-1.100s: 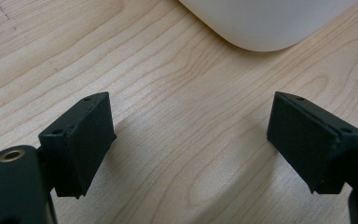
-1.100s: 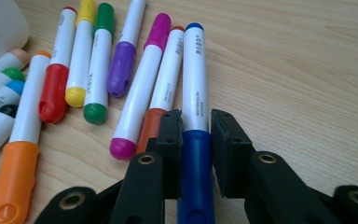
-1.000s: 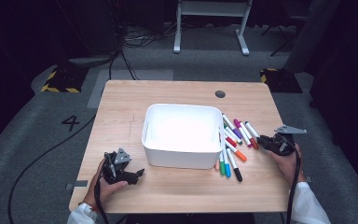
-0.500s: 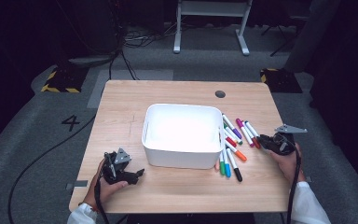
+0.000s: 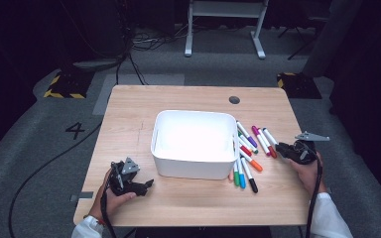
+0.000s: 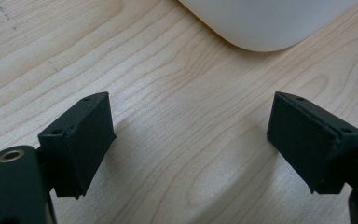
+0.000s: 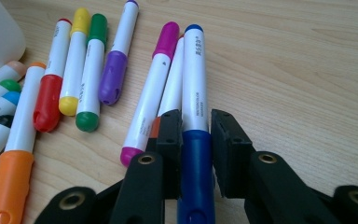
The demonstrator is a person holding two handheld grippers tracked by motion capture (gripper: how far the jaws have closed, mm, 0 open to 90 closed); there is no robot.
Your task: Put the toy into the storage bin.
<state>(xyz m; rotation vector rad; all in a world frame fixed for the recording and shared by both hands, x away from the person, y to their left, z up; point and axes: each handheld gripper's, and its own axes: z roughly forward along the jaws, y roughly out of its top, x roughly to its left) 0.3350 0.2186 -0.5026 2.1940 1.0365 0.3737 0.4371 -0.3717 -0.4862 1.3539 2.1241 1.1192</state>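
A white bin [image 5: 193, 163] stands at the middle of the wooden table [image 5: 178, 99]. Several coloured markers [image 5: 248, 148] lie loose against its right side. My right gripper [image 5: 281, 148] is at the right end of that spread. In the right gripper view the right gripper [image 7: 196, 122] is shut on a blue-capped marker [image 7: 195, 70], which lies beside a magenta marker [image 7: 151, 88]. My left gripper [image 5: 146, 185] rests low at the front left of the bin. In the left gripper view the left gripper [image 6: 191, 135] is open over bare wood, with the bin's corner [image 6: 265, 23] ahead.
More markers lie left of the gripped one: purple [image 7: 116, 60], green [image 7: 91, 74], yellow [image 7: 72, 65], red [image 7: 51, 79] and orange [image 7: 16, 154]. A round dark hole [image 5: 234, 100] marks the far right of the table. Grey floor with cables surrounds it.
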